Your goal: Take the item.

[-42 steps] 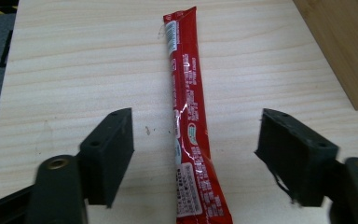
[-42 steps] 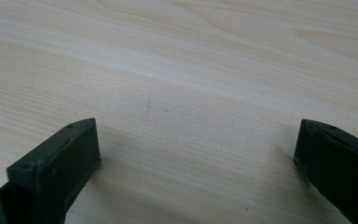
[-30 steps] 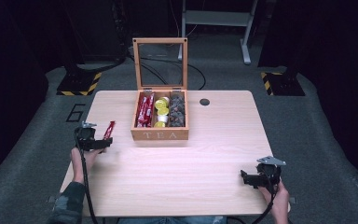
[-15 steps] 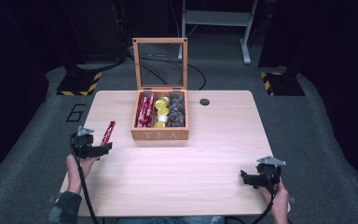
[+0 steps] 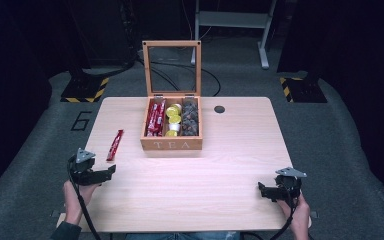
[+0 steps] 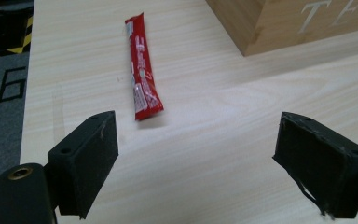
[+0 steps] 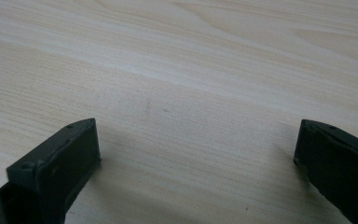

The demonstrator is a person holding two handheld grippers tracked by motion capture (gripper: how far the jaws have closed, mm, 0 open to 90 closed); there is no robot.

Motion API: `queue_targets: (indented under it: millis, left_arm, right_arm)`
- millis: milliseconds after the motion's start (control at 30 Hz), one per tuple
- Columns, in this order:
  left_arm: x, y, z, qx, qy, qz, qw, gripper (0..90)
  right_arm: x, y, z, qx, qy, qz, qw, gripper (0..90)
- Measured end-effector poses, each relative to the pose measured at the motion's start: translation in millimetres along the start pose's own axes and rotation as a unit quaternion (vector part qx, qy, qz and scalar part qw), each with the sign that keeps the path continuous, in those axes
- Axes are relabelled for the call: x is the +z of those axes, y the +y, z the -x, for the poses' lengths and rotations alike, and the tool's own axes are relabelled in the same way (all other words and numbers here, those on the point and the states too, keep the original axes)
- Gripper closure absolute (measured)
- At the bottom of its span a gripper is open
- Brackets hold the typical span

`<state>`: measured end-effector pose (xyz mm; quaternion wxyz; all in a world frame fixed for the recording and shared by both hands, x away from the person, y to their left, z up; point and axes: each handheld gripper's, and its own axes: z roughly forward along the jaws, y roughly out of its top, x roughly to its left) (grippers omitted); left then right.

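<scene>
A red stick packet (image 5: pixel 115 144) (image 6: pixel 141 79) lies flat on the table, left of the wooden tea box (image 5: pixel 171 145). The box stands open, lid upright, holding red sticks (image 5: pixel 155 117), yellow capsules (image 5: pixel 172 118) and dark capsules (image 5: pixel 190 118). My left gripper (image 5: pixel 107 173) (image 6: pixel 196 172) hovers near the table's front left, open and empty, a short way back from the near end of the packet. My right gripper (image 5: pixel 263 190) (image 7: pixel 196 172) rests at the front right, open with bare wood between its jaws.
The box's corner (image 6: pixel 279 23) with the letters TEA stands at the upper right in the left gripper view. A small black disc (image 5: pixel 219 109) sits on the table right of the box. The table's left edge (image 6: pixel 28 93) drops to dark floor.
My left gripper has drawn back toward the front edge, away from the red packet, which stays lying where it was. The right gripper has not moved.
</scene>
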<state>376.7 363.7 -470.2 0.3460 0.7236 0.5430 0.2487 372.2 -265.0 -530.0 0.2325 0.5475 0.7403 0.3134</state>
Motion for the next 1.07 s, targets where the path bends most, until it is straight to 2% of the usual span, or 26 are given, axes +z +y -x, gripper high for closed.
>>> queue_targets:
  millis: [100,233,500,600,767,900,1067]
  left_arm:
    - [-0.2,-7.0,0.3,0.000,0.000,-0.005,1.0000,13.2]
    - [0.8,-26.1,-0.2,-0.002,0.006,-0.020,0.9998,13.0]
    - [6.3,-57.3,-7.4,-0.019,0.008,-0.044,0.9988,12.2]
    - [7.9,-66.0,-9.4,-0.024,0.013,-0.045,0.9986,10.2]
    - [7.7,-70.4,-8.8,-0.016,0.027,-0.035,0.9989,9.6]
    - [9.2,-72.8,-8.1,-0.020,0.032,-0.024,0.9990,7.1]
    - [10.6,-71.7,-10.0,-0.018,0.032,-0.025,0.9990,5.8]
  right_arm:
    - [0.0,0.0,-0.1,0.001,0.000,0.000,1.0000,0.0]
    - [0.0,0.0,-0.2,0.001,-0.001,0.000,1.0000,0.0]
    - [0.0,0.0,-0.3,0.001,-0.001,0.000,1.0000,0.0]
    - [0.1,0.1,-0.3,0.001,-0.001,0.000,1.0000,0.0]
    - [0.1,0.1,-0.3,0.002,-0.001,0.000,1.0000,0.0]
    - [0.0,0.1,-0.3,0.001,-0.001,0.000,1.0000,0.0]
    - [0.0,0.0,-0.4,0.001,-0.001,0.000,1.0000,0.0]
